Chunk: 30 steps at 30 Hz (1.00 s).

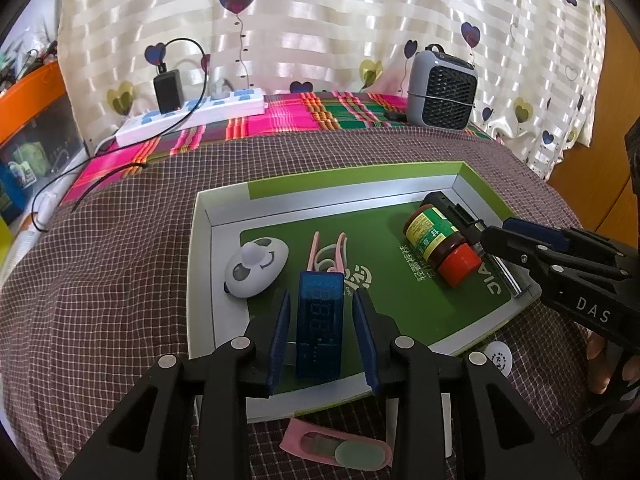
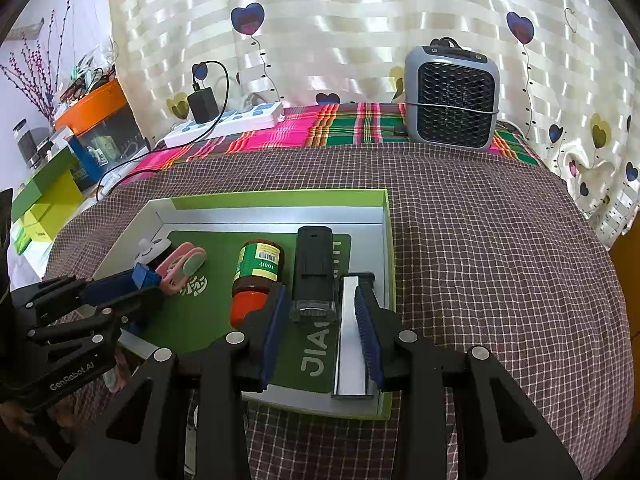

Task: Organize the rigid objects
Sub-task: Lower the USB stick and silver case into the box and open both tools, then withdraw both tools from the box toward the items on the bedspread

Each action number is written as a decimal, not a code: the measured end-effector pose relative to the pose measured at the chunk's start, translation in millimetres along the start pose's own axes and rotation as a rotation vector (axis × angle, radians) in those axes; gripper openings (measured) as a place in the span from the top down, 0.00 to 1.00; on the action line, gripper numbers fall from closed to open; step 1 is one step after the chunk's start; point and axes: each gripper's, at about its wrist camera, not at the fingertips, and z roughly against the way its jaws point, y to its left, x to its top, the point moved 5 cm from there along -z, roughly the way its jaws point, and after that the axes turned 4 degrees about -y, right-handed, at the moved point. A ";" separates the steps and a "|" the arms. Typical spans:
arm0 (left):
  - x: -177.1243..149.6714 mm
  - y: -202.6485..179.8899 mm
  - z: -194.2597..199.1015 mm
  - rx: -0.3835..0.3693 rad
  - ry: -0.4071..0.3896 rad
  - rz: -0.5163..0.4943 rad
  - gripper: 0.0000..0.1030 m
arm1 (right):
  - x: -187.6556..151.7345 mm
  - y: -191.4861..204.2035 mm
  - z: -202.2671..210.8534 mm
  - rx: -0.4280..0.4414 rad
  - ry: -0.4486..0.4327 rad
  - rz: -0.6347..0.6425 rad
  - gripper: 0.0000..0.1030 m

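Tray [image 1: 224, 264] holds panda [image 1: 256, 266], pink clip [image 1: 328, 252], jar [image 1: 440, 246], black case [image 2: 314, 264], blue meter [image 1: 320, 320]. Both grippers' jaws open, gripping nothing. Left: second clip [image 1: 336, 446] on surface, 6 o'clock of tray.

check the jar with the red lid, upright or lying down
Lying down: the jar rests on its side on the green tray, red lid pointing toward the camera.

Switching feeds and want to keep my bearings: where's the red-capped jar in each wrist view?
Left wrist: red-capped jar lies right of centre in the green box, cap toward the camera.
Right wrist: the jar lies centre-left, just left of the right gripper.
Shared landmark: the grey heater by the curtain.
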 end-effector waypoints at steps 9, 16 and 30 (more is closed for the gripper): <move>1.9 -0.2 9.9 0.000 -0.021 0.005 0.65 | -1.5 1.9 8.1 0.001 -0.017 -0.003 0.64; -0.1 -2.8 22.6 0.000 -0.035 0.005 0.65 | -3.1 5.4 17.5 0.002 -0.033 -0.005 0.64; -9.3 -9.0 56.3 0.003 -0.072 -0.006 0.64 | -13.4 17.0 44.5 0.007 -0.064 0.001 0.64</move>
